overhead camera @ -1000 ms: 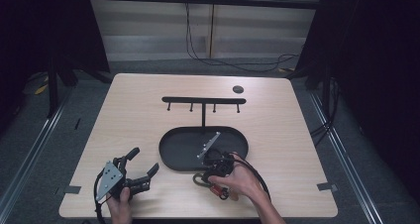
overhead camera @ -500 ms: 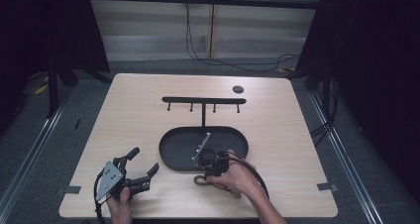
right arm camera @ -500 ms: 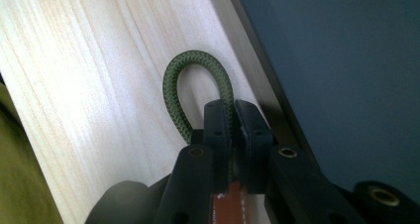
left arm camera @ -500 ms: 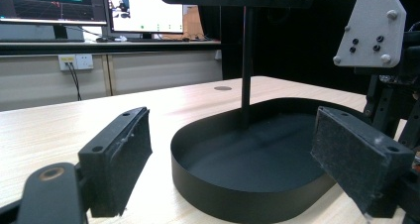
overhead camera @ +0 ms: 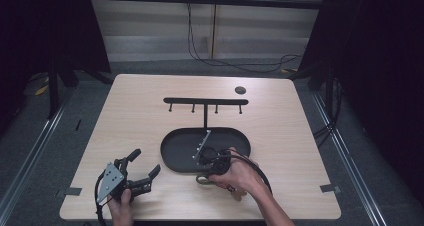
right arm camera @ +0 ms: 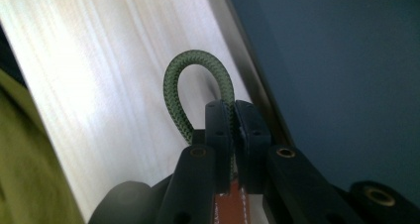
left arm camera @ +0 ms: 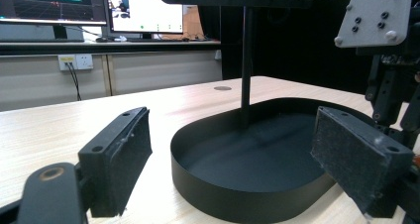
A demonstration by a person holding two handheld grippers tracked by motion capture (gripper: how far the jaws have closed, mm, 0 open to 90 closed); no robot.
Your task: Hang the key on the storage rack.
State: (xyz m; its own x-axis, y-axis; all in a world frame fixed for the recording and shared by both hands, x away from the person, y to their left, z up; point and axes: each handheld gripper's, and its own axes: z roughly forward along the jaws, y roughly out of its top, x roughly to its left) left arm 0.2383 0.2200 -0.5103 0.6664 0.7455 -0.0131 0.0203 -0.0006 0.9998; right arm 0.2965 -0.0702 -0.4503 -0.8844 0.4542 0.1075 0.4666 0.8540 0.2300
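Note:
My right gripper (right arm camera: pixel 233 112) is shut on a green braided cord loop (right arm camera: pixel 173 85) that arches out past its tips. A brown stitched leather strap (right arm camera: pixel 230 204) shows low between the jaws. In the high view the right gripper (overhead camera: pixel 212 168) sits at the front rim of the black oval tray (overhead camera: pixel 172 158), and the green loop (overhead camera: pixel 202 180) lies on the table just in front. My left gripper (overhead camera: pixel 146 162) rests at the table's front left, open and with nothing in it. Its pads (left arm camera: pixel 121 154) stand wide apart and face the tray (left arm camera: pixel 223 189).
A black rack with several hooks (overhead camera: pixel 205 101) rises on a post (left arm camera: pixel 246 65) from the tray's back. A small dark disc (overhead camera: pixel 240 90) lies at the far right of the wooden table (overhead camera: pixel 125 116). Monitors stand beyond the table in the left gripper view.
My right gripper has shifted slightly left along the tray's front rim. The left gripper has stayed where it was.

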